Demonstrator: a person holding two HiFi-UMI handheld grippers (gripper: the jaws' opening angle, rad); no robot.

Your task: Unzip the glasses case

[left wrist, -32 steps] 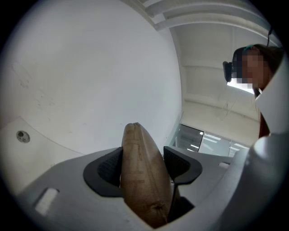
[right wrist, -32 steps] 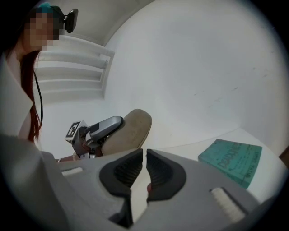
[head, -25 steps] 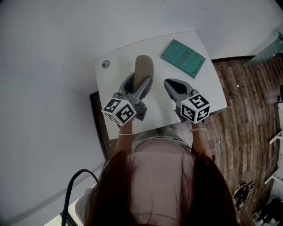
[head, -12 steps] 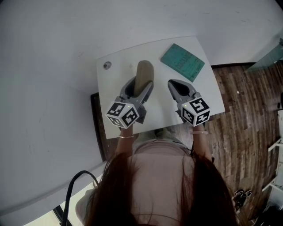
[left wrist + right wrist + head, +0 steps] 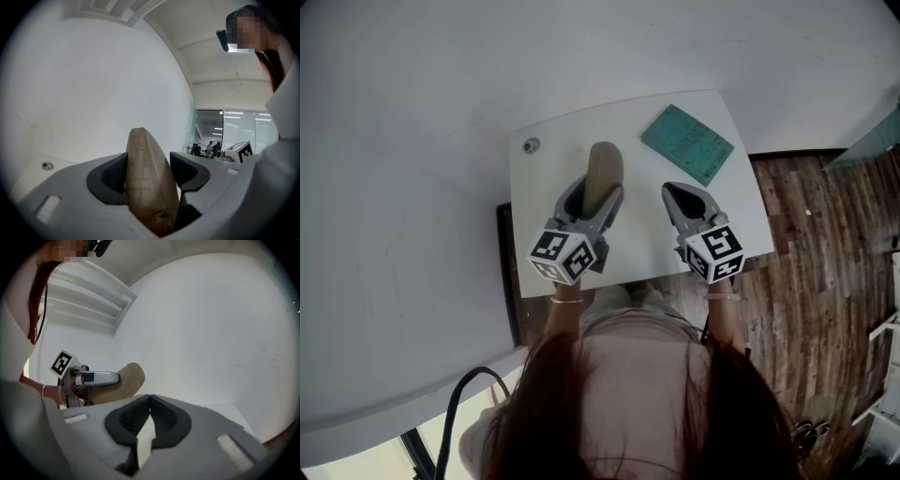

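Left gripper (image 5: 149, 169): jaws clamped on the near end of the tan oblong glasses case (image 5: 605, 161), whose far end projects past them. Right gripper (image 5: 150, 414): jaws have just closed together, nothing between them, positioned beside the case and apart from it. Both are over the white rectangular table (image 5: 546, 187). A teal booklet (image 5: 687, 144) lies near its far right corner.

White table (image 5: 637, 234): teal booklet (image 5: 686, 143) far right corner, round disc (image 5: 531, 145) far left.

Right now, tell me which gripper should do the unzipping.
Right. The left gripper clamps the case, steadying it; the right gripper is shut on nothing beside it, so likely free to unzip.
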